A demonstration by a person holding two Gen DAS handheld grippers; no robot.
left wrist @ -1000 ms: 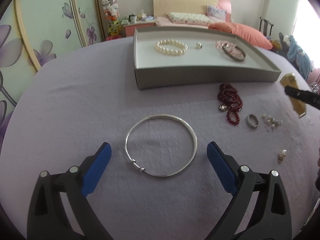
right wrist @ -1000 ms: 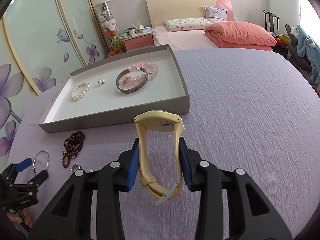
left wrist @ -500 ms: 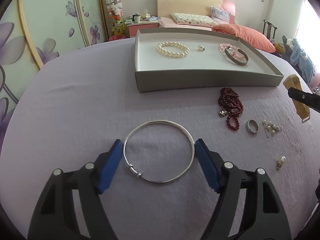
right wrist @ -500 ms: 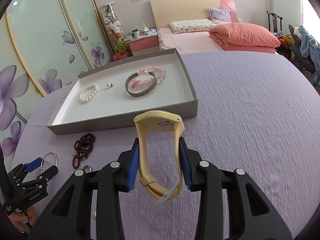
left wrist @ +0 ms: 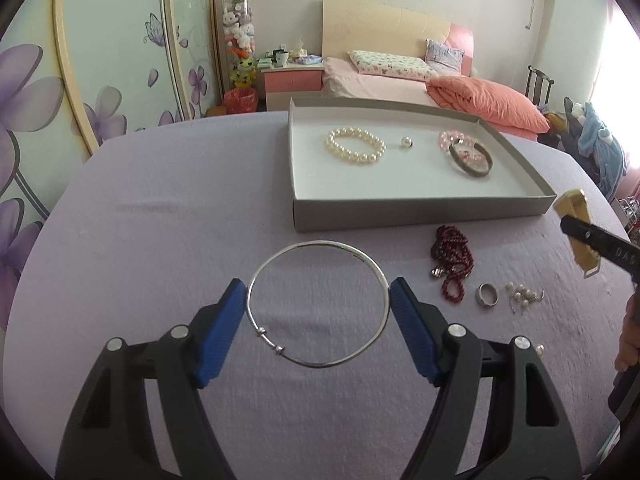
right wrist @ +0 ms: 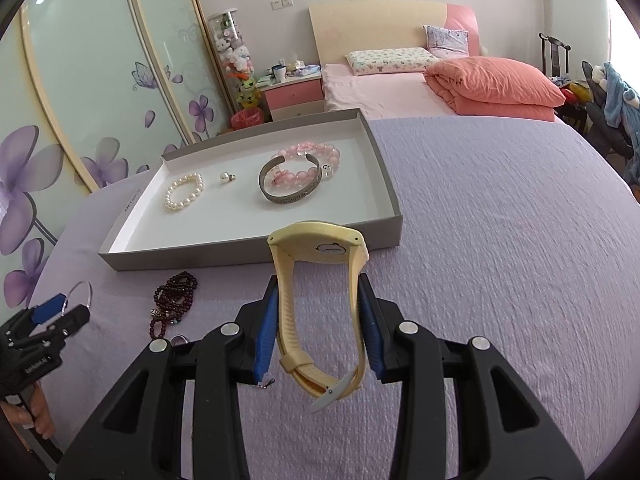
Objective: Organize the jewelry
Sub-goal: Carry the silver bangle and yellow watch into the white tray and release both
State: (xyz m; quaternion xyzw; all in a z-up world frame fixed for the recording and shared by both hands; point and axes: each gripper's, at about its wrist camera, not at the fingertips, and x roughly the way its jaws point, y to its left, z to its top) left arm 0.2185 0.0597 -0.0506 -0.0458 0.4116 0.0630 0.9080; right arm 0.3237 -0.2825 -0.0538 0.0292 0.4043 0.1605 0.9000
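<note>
My left gripper (left wrist: pixel 318 312) is shut on a thin silver bangle (left wrist: pixel 300 247), its blue pads touching the ring's two sides above the purple cloth. My right gripper (right wrist: pixel 319 312) is shut on a cream-yellow watch (right wrist: pixel 320 240), held above the cloth just in front of the grey tray (right wrist: pixel 256 254). The tray (left wrist: pixel 420 214) holds a pearl bracelet (left wrist: pixel 355 146), a small pearl stud (left wrist: pixel 407 143), a pink bead bracelet (left wrist: pixel 448 138) and a grey cuff (left wrist: pixel 472 160). The watch also shows at the right edge of the left wrist view (left wrist: pixel 576 236).
On the cloth in front of the tray lie a dark red bead string (left wrist: pixel 452 256), a silver ring (left wrist: pixel 487 295), a cluster of small pearl earrings (left wrist: pixel 522 295) and one more pearl earring (left wrist: pixel 540 349). A bed and nightstand stand beyond the table.
My left gripper closed onto the silver bangle and has lifted and moved it forward towards the tray. My right gripper carried the watch closer to the tray's front edge.
</note>
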